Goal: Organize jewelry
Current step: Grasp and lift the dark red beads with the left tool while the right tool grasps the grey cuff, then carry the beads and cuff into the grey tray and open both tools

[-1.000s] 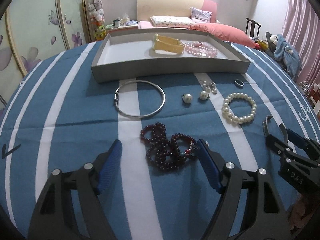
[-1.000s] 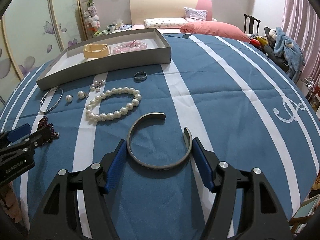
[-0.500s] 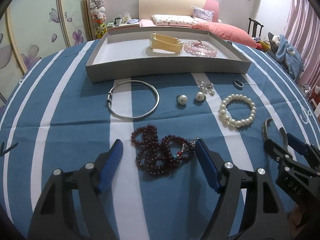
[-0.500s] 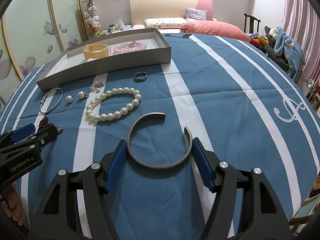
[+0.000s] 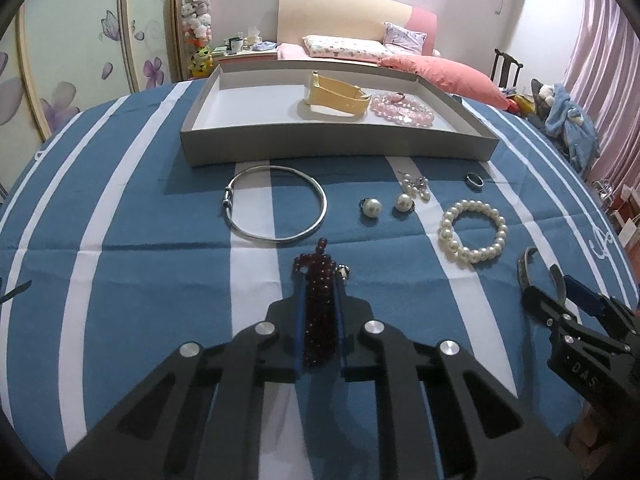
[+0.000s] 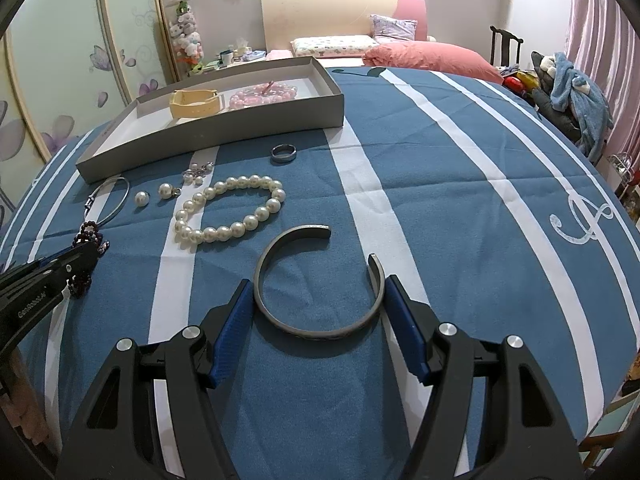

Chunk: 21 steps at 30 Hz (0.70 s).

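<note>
In the lower centre of the left wrist view, the dark red bead strand (image 5: 318, 308) is bunched and pinched between the closed pads of the left gripper (image 5: 319, 280), presumably for carrying to the grey tray (image 5: 336, 142) at top. The right gripper (image 6: 318, 312) is kept open, bracketing the metal cuff bangle (image 6: 316, 280) on the striped cloth (image 6: 460, 184).

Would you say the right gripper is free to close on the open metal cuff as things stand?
Probably yes: the right gripper stands open, a blue pad beside each flank of the metal cuff on the blue cloth, nothing between. Whether the pads touch it is unclear.
</note>
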### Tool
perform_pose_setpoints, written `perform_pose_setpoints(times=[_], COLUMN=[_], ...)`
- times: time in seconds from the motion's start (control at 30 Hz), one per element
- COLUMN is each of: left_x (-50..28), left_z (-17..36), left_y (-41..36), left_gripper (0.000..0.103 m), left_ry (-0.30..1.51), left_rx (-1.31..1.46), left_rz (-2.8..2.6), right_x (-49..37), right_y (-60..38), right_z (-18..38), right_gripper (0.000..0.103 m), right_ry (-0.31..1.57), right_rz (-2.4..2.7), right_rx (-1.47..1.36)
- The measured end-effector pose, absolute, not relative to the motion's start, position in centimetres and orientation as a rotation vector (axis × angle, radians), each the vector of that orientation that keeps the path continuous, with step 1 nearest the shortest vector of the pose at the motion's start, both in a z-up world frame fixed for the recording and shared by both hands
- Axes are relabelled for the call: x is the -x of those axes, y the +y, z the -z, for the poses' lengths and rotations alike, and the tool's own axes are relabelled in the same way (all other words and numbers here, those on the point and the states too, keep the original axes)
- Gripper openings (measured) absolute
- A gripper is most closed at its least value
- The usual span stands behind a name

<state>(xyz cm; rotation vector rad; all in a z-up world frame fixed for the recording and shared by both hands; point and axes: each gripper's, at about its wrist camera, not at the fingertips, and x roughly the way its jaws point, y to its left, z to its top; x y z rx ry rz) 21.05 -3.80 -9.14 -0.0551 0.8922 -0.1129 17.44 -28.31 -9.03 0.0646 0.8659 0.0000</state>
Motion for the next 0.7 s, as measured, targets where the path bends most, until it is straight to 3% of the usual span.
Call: perform_pose_setpoints(times=[0.7], left_x=[-16.8], left_z=[4.5], left_y=[-0.5], left_gripper=[0.009], left_ry=[0.703], left_rx=[0.109], left_rz=[0.144], right_x=[-16.6], right_y=[-27.7], right_z=[7.6], right_gripper=[0.066], right_ry=[0.765], right_rz=[-0.095], right_rx=[-0.067])
